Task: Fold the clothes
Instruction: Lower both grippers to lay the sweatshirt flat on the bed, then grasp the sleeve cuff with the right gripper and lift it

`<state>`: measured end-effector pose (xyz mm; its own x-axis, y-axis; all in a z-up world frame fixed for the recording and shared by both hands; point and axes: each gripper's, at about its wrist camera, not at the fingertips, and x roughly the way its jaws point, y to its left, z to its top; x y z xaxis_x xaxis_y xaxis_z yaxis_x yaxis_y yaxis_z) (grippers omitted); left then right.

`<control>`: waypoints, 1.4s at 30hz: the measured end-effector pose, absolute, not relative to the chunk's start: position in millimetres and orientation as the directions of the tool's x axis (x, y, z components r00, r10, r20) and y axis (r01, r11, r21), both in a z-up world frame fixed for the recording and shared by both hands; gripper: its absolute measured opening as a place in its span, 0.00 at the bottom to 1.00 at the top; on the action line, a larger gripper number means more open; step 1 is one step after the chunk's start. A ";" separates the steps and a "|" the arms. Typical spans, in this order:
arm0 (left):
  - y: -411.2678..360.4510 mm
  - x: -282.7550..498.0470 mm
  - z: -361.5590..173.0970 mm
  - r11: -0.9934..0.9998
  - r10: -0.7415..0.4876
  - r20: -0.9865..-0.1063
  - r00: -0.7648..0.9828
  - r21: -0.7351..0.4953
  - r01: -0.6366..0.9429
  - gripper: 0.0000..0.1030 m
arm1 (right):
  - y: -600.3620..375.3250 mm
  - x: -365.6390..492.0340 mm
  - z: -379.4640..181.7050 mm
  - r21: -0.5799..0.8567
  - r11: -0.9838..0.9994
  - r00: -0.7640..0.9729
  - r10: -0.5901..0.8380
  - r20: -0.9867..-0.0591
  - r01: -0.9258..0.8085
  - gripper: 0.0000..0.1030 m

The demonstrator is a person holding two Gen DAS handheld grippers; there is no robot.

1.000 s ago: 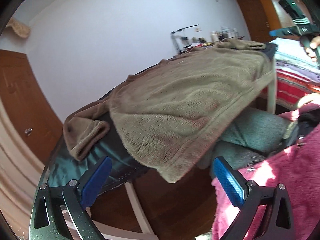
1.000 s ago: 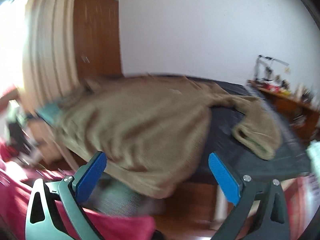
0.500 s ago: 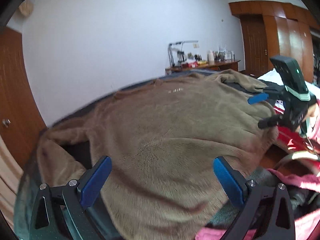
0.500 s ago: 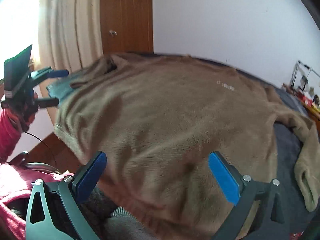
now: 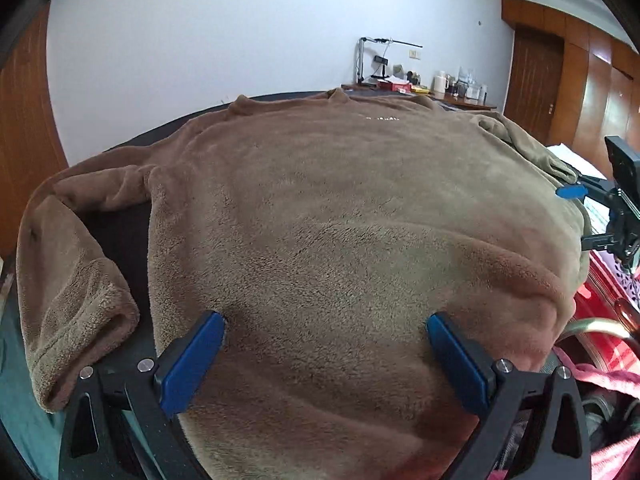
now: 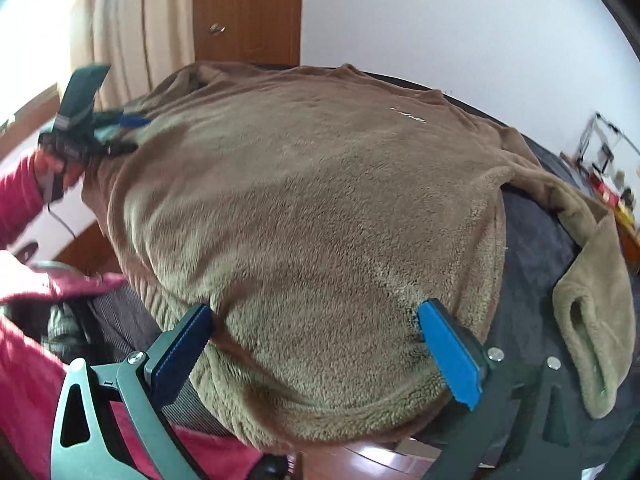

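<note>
Overall, the fuzzy brown fleece sweater (image 5: pixel 340 216) lay spread flat across the dark-covered table (image 6: pixel 532 240), hem draped over the near edge. The left gripper (image 5: pixel 326 328) and the right gripper (image 6: pixel 316 316) were both released, blue pads wide apart, tips pressing the hem area (sleeves at each side edge).

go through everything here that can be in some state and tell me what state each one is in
brown fleece sweater: spread flat, unfolded, hem hanging over table edge
left gripper: open, pads against sweater
right gripper: open, pads against sweater
door: shut
</note>
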<state>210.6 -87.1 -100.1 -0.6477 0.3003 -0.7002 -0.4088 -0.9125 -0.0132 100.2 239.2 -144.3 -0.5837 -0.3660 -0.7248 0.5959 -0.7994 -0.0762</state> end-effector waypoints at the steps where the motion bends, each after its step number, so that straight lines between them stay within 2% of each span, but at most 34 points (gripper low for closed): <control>1: -87.4 209.7 -98.7 -0.913 0.295 -0.711 -0.639 -0.012 -0.409 1.00 | 237.0 98.6 -144.4 -0.085 -0.797 -0.580 -0.356 -0.733 0.598 0.99; 5: -82.9 203.0 -87.8 -0.919 0.253 -0.761 -0.598 0.005 -0.394 1.00 | 233.8 81.4 -131.9 -0.011 -0.801 -0.518 -0.377 -0.768 0.599 0.99; 10: -62.5 177.2 -52.6 -0.922 0.234 -0.757 -0.611 0.027 -0.387 1.00 | 234.1 35.0 -99.9 0.056 -0.839 -0.578 -0.419 -0.700 0.541 0.99; 13: -51.1 148.0 -40.8 -0.926 0.248 -0.767 -0.592 -0.008 -0.378 1.00 | 234.2 -4.8 -101.6 0.080 -0.873 -0.589 -0.389 -0.708 0.481 0.99; 19: -31.5 78.3 -61.5 -0.948 0.223 -0.833 -0.507 -0.064 -0.311 1.00 | 239.1 -47.5 -129.7 0.075 -0.906 -0.522 -0.306 -0.796 0.417 0.99; 22: -31.1 55.4 -83.5 -0.958 0.211 -0.873 -0.439 -0.096 -0.269 1.00 | 240.9 -38.2 -130.5 0.042 -0.900 -0.530 -0.293 -0.796 0.435 0.99; 25: -27.6 45.3 -84.1 -0.962 0.197 -0.876 -0.441 -0.085 -0.261 1.00 | 239.2 -33.7 -132.9 -0.001 -0.899 -0.542 -0.262 -0.799 0.437 0.99; 33: 2.4 14.0 -59.2 -0.941 0.293 -0.839 -0.458 -0.168 -0.293 1.00 | 236.2 -32.6 -133.3 -0.007 -0.898 -0.541 -0.259 -0.800 0.440 1.00; 39: 24.6 -0.1 -79.5 -0.913 0.374 -0.814 -0.444 -0.238 -0.333 1.00 | 238.4 -27.1 -129.5 -0.039 -0.916 -0.590 -0.224 -0.776 0.399 1.00; 42: 30.9 3.8 -83.3 -0.919 0.346 -0.791 -0.505 -0.179 -0.351 1.00 | 249.4 -19.9 -121.1 -0.047 -0.936 -0.644 -0.203 -0.738 0.349 1.00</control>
